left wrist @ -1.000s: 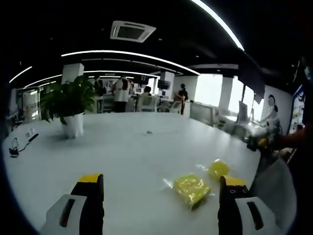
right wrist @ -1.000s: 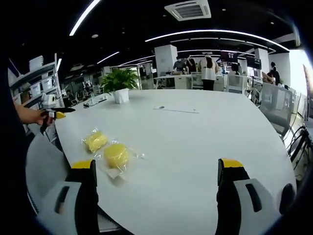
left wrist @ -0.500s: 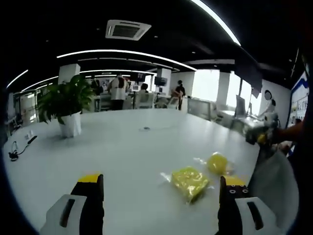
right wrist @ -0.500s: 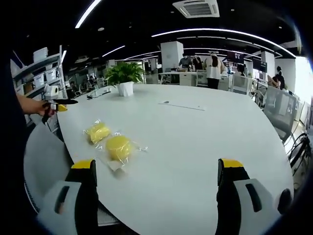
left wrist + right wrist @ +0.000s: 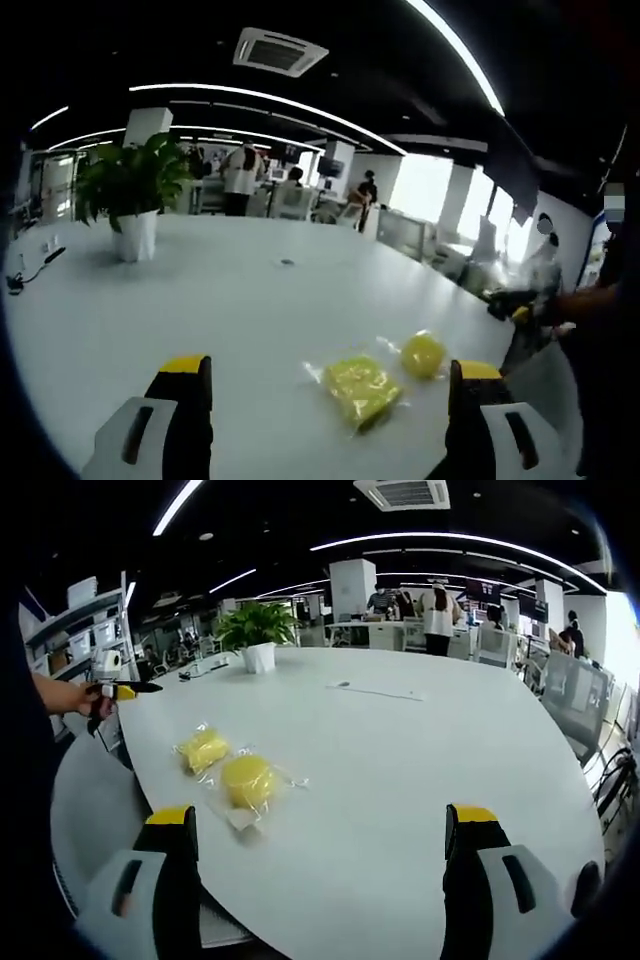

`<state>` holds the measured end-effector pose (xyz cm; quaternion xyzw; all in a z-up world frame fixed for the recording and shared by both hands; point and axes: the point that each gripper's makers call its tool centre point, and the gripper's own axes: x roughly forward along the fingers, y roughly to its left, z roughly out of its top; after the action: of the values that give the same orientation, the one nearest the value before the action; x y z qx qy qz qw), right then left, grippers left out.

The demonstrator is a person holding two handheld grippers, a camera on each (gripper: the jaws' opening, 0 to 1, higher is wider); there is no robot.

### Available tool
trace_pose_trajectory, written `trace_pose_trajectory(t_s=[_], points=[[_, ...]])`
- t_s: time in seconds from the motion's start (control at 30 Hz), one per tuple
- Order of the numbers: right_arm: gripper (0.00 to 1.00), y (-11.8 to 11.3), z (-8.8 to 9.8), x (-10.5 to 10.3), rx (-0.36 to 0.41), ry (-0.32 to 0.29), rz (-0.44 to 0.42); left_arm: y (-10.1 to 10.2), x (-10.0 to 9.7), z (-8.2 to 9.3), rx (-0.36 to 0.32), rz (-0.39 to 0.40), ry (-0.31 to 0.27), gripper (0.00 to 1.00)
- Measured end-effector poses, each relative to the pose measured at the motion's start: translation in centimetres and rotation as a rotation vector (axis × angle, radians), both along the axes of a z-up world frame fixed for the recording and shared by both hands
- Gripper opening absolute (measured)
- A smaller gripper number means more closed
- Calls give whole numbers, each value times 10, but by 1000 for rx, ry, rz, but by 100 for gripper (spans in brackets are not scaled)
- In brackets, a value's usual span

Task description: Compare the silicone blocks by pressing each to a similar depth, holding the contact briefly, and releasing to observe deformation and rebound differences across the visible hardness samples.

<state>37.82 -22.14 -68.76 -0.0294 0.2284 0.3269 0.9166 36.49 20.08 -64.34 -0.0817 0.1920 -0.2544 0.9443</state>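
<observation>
Since 1 second ago we swung our spread left gripper [image 5: 320,385] so 2 bagged yellow silicone blocks [image 5: 360,383] lie just ahead (right of centre), nearer than to the spread right gripper [image 5: 320,830].

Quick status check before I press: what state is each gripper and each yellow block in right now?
Left gripper: open, empty, above the table.
Right gripper: open, empty, above the table.
Square yellow block: in clear bag, lying untouched on the white table.
Round yellow block: in clear bag, untouched, beside the square one.
</observation>
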Motion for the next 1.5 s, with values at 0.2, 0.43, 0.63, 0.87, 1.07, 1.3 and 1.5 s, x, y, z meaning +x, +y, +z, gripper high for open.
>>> trace_pose_trajectory(t_s=[0.2,0.43,0.63,0.87,1.07,1.3,1.5], points=[[96,0,0,-1,7,-1,-5,-31,19,20,-64,-45,39,100],[96,-4,1,-4,15,-3,-21,-80,40,28,-153,-118,93,100],[96,-6,5,-13,18,-4,-19,-120,62,9,-173,-172,180,100],[96,-5,6,-17,19,-12,-12,-142,83,-14,-231,-177,266,100],[96,-3,7,-16,27,-11,-8,-161,89,-33,-261,-175,326,100],[96,1,8,-14,39,-9,4,-170,95,-59,-340,-121,457,96],[96,3,5,-16,47,0,9,-179,97,-82,-417,-78,591,93]])
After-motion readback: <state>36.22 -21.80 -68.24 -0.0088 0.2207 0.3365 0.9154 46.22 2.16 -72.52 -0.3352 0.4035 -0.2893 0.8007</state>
